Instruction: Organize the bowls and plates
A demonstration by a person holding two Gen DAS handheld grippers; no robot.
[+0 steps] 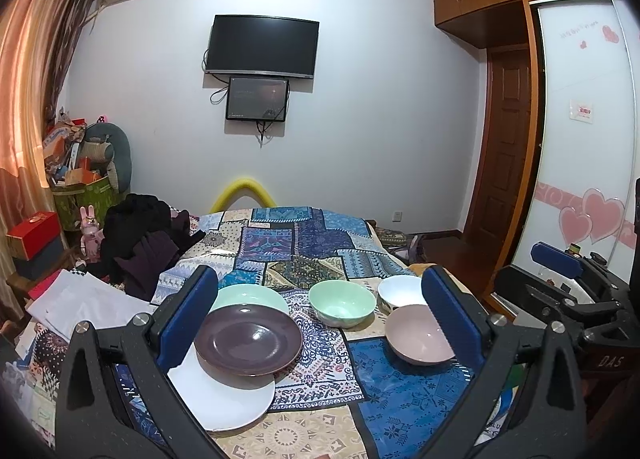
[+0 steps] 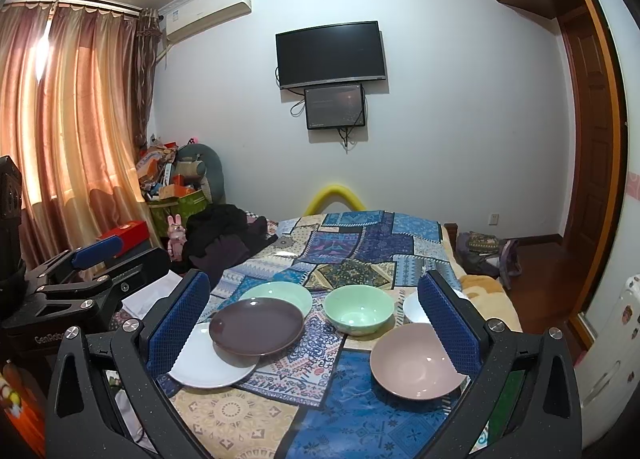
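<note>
While nothing is yet held, the stock stands as follows, all of it laid on a patchwork cloth (image 2: 360,419) spread over a bed.

Left tool (image 1: 320,323): jaws spread wide, empty, hovering above the near edge of the cloth.
Right tool (image 2: 316,327): jaws likewise wide apart, empty, beside its partner.
Brown plate (image 1: 248,339): glazed, shallow; its near edge rests on the white plate, its far edge overlaps the green plate. Top of the pile, between the left tool's fingers in the left view.
White plate (image 1: 228,399): flat, lowest and nearest, partly under the brown plate, just beside the left tool's left finger.
Green plate (image 1: 252,295): pale, farthest of the three, mostly hidden behind the brown plate.
Green bowl (image 1: 342,303): upright, middle of the cloth, apart from the plates.
White bowl (image 1: 400,291): upright, far right, partly behind the right finger in both views.
Pink bowl (image 2: 416,363): upright, nearest bowl, close against the right tool's right finger.
Handling, judged: ware looks rigid, glazed and slick, likely breakable and moderately heavy; the bed beneath is soft, so pieces may tip.
Hold, judged: pinch each piece at the rim, one jaw inside and one outside; take the brown plate at its raised near edge first.
</note>
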